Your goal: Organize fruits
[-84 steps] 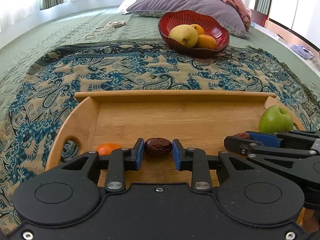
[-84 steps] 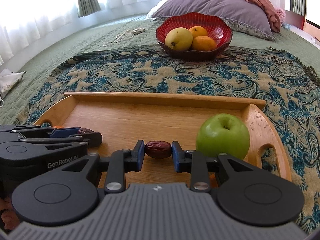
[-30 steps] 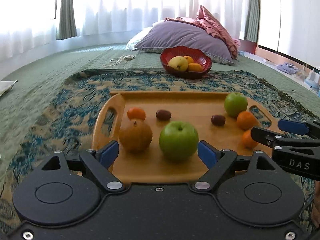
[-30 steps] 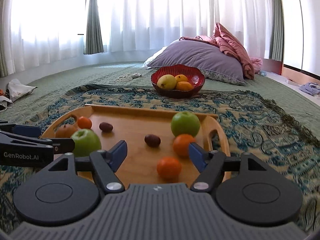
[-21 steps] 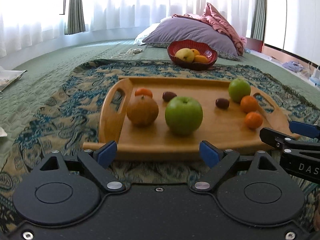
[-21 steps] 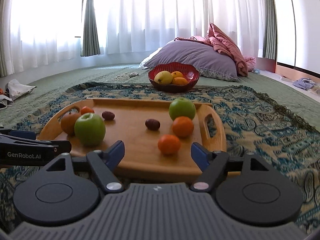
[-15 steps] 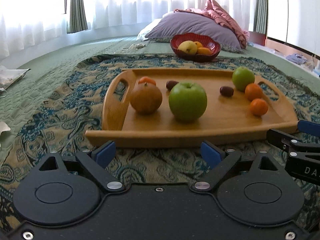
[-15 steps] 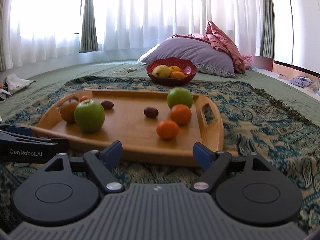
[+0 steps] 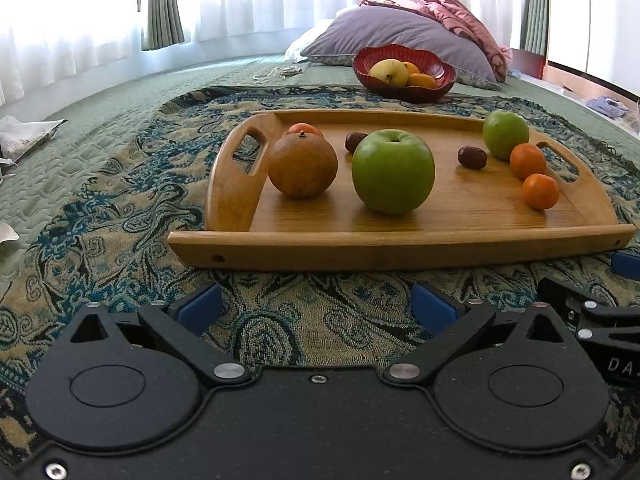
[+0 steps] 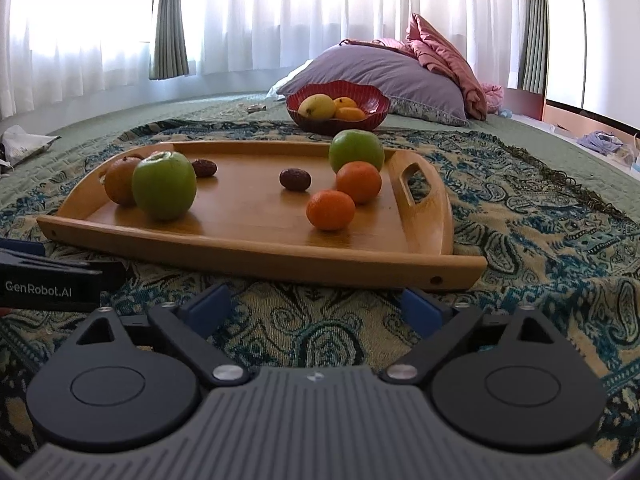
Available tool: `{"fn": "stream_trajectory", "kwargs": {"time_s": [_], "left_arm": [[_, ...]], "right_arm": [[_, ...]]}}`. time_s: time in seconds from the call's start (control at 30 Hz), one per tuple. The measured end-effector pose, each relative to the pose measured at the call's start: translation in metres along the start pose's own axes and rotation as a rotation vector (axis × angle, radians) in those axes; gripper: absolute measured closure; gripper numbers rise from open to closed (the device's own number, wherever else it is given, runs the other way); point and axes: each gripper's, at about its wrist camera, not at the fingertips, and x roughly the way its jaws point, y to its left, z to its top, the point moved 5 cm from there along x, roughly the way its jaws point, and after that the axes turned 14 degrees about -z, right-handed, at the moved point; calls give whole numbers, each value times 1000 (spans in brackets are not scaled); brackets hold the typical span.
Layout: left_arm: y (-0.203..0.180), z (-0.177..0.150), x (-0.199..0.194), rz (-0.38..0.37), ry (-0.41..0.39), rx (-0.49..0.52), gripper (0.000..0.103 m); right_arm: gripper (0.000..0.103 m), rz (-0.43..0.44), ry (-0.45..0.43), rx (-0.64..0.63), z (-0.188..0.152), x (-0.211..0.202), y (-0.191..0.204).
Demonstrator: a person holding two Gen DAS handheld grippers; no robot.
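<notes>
Purple pillow [image 10: 384, 68], pink blanket [image 10: 448, 48], green curtains [image 10: 168, 20].

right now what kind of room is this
Most likely a bedroom. The tray of fruit sits on a patterned throw spread over a green quilted bedspread, a purple pillow lies behind the red bowl, and sheer curtains cover a wide window.

On the wooden tray [image 9: 400, 240] lay two green apples [image 9: 393, 171] [image 9: 505, 134], three small oranges [image 9: 540, 191] [image 9: 527, 161] [image 9: 305, 129], two dark dates [image 9: 472, 157] [image 9: 355, 141] and one brown pear [image 9: 302, 166]. The far red bowl [image 9: 404, 90] held three yellow-orange fruits [image 9: 389, 72].
</notes>
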Motion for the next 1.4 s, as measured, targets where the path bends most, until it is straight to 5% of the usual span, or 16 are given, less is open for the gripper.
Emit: {"fn": "stream_trajectory", "kwargs": {"time_s": [1.4], "left_arm": [[5,-4,5,-21,1,-42,0]], "right_arm": [[0,11,48,5,-5,14,1]]}}
